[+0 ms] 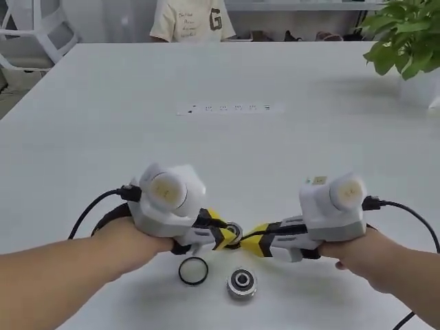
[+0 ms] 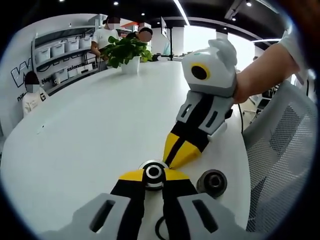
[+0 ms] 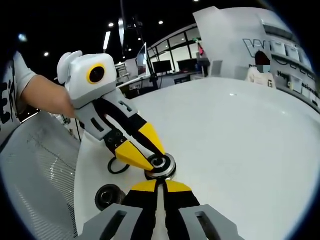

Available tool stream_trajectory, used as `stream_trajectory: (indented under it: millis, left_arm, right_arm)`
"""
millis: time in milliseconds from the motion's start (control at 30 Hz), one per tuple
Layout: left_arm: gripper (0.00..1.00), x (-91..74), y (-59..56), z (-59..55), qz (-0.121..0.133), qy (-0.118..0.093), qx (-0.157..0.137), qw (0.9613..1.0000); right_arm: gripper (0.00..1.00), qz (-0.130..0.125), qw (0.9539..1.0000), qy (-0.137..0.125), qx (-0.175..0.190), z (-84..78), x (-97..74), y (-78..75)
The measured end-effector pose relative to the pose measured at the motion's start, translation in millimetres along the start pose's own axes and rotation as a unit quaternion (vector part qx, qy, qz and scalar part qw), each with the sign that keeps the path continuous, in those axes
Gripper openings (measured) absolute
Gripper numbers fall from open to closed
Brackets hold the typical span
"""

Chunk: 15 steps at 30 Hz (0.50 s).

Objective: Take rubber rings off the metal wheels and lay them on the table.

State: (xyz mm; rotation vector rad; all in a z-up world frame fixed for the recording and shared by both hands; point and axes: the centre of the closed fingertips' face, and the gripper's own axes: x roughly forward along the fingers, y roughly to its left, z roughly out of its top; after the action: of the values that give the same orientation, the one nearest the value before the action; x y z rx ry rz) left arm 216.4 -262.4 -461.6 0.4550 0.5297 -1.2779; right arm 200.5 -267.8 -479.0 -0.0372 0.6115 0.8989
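Metal wheel (image 1: 234, 234) sat clamped between left gripper (image 2: 153, 175) jaws. Right gripper (image 3: 161, 184) jaws were together, tips touching wheel rim. Loose rubber ring (image 1: 193, 270) and second wheel (image 1: 242, 283) lay nearer, close to table (image 1: 220, 137) near edge; far tabletop was open.

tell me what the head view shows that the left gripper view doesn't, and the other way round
Head view: the whole loose rubber ring lying on the table. Left gripper view: wall shelves and a mesh chair. Both: the left gripper clamping a metal wheel, the right gripper touching it, a spare wheel, the plant.
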Motion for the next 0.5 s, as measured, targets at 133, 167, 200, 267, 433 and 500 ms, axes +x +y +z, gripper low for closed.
stream_trajectory:
  millis: [133, 167, 200, 267, 433, 500]
  left_arm:
    - [0.07, -0.3, -1.9, -0.2, 0.004, 0.001, -0.001, 1.0000]
    - [0.07, -0.3, -2.6, -0.3, 0.004, 0.002, -0.001, 1.0000]
    - [0.07, -0.4, -3.4, -0.4, 0.004, 0.002, 0.000, 1.0000]
    - [0.07, -0.4, -4.8, -0.4, 0.004, 0.004, 0.002, 1.0000]
    - [0.07, -0.4, -7.1, -0.2, 0.006, 0.004, 0.002, 1.0000]
    - [0.07, -0.4, -8.6, -0.2, 0.006, 0.005, 0.001, 1.0000]
  right_arm:
    - [0.00, -0.004, 0.9998, -0.002, 0.018, -0.4, -1.3, -0.4]
    - [0.00, -0.007, 0.9997, -0.003, 0.024, -0.6, -2.4, -1.6]
    - [0.00, -0.007, 0.9996, -0.005, 0.028, -0.3, -2.7, -1.7]
    - [0.00, -0.009, 0.9990, -0.006, 0.044, -1.5, -4.5, -2.0]
    - [0.00, -0.019, 0.9977, -0.017, 0.062, -0.3, -9.5, -6.0]
    - [0.00, -0.022, 0.9975, -0.018, 0.065, 0.3, -10.4, -6.5]
